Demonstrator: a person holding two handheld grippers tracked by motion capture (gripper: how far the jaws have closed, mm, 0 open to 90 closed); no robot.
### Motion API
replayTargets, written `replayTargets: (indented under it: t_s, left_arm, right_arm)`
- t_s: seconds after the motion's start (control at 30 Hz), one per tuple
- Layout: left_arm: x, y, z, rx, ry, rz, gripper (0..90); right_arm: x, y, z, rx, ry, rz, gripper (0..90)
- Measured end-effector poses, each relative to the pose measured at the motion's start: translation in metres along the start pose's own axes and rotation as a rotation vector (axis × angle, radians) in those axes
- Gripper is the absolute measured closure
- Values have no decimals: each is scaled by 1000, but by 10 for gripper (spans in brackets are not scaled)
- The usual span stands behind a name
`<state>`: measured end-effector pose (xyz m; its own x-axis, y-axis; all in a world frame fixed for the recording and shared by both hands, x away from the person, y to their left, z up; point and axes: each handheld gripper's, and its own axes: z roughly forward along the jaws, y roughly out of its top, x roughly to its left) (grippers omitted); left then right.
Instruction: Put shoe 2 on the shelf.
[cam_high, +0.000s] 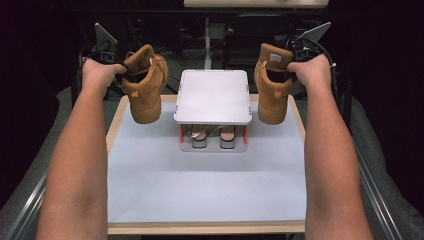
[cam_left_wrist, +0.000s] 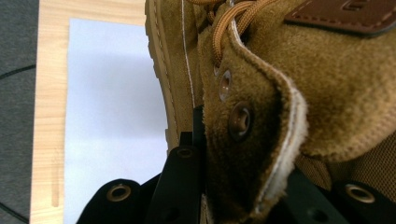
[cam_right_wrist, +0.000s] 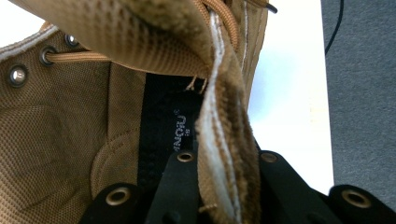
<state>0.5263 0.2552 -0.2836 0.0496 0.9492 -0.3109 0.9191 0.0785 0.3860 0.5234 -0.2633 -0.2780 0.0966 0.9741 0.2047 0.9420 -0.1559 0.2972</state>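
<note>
Two tan suede boots hang in the air, one at each side of a white rack (cam_high: 212, 97). The left boot (cam_high: 145, 85) and right boot (cam_high: 272, 85) have ribbed soles, tan laces and metal eyelets; both hang toe down above the surface (cam_high: 200, 185). A brown leather patch sits on the left boot's tongue, its writing too cut off to read. Inside the right boot a black strip bears small print, too blurred to be sure of. The left gripper (cam_left_wrist: 233, 186) pinches the left boot's collar edge; the right gripper (cam_right_wrist: 224, 186) pinches the right boot's collar edge. Both forearms stretch forward, hands raised.
</note>
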Motion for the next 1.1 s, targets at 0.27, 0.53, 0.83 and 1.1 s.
replayTargets:
  t_s: [0.27, 0.53, 0.83, 1.1]
  left_arm:
    - [-9, 0, -3, 0, 6, -3, 850]
    - [-28, 1, 1, 11, -7, 15, 849]
    - [-53, 4, 11, 16, -31, 36, 849]
    - [-76, 4, 19, 27, -43, 42, 848]
  right_arm:
    - [6, -1, -11, -9, -10, -12, 856]
    - [27, -4, -18, -27, 1, -33, 855]
    - [50, -4, -11, -24, 47, -39, 855]
    - [66, -6, -5, -36, 54, -44, 854]
